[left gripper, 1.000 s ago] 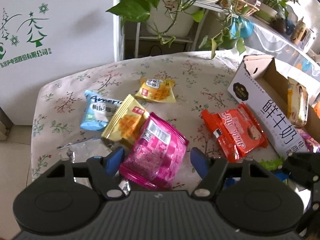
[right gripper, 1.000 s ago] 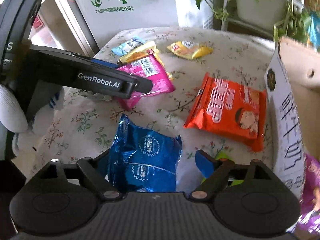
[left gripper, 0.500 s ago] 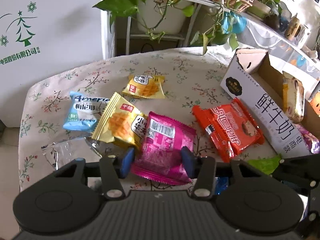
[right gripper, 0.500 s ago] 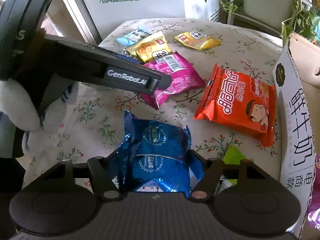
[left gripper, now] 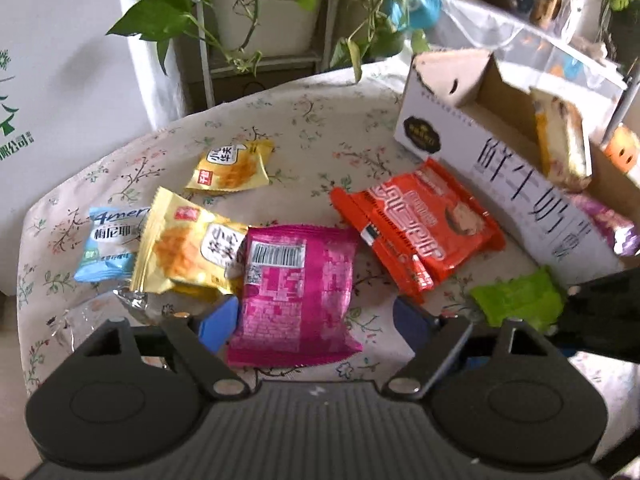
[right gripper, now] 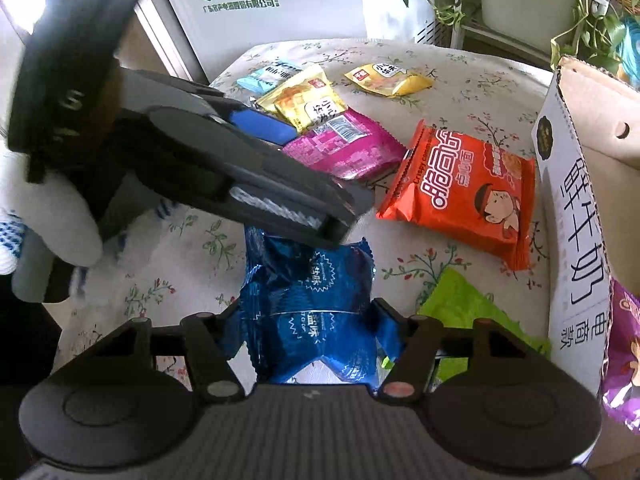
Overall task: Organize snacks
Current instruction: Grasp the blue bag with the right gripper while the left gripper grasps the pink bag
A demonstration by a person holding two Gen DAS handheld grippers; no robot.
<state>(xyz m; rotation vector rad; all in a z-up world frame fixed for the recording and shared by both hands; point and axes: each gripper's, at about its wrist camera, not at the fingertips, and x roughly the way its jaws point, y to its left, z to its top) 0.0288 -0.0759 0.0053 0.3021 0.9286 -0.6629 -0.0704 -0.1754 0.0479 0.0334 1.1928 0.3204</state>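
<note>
A pink snack packet (left gripper: 296, 288) lies flat on the flowered tablecloth between the blue pads of my left gripper (left gripper: 312, 320). Its jaws are opening, and the right pad stands well off the packet. From the right wrist view the left gripper (right gripper: 324, 172) reaches in from the left over the pink packet (right gripper: 344, 152). My right gripper (right gripper: 310, 316) is closing on a crumpled blue packet (right gripper: 312, 300), with both pads pressing its sides. An orange packet (left gripper: 420, 228) lies just right of the pink one.
Two yellow packets (left gripper: 230, 166) (left gripper: 188, 244), a light blue packet (left gripper: 108, 244) and a silver wrapper (left gripper: 132, 300) lie on the left. A green packet (left gripper: 520, 300) sits by the open cardboard box (left gripper: 500, 184) holding snacks. Potted plants stand behind; a gloved hand (right gripper: 40, 208) holds the left gripper.
The left jaws closed around the pink packet, then spread again, and the gripper shifted right. The right jaws closed onto the blue packet and crumpled it.
</note>
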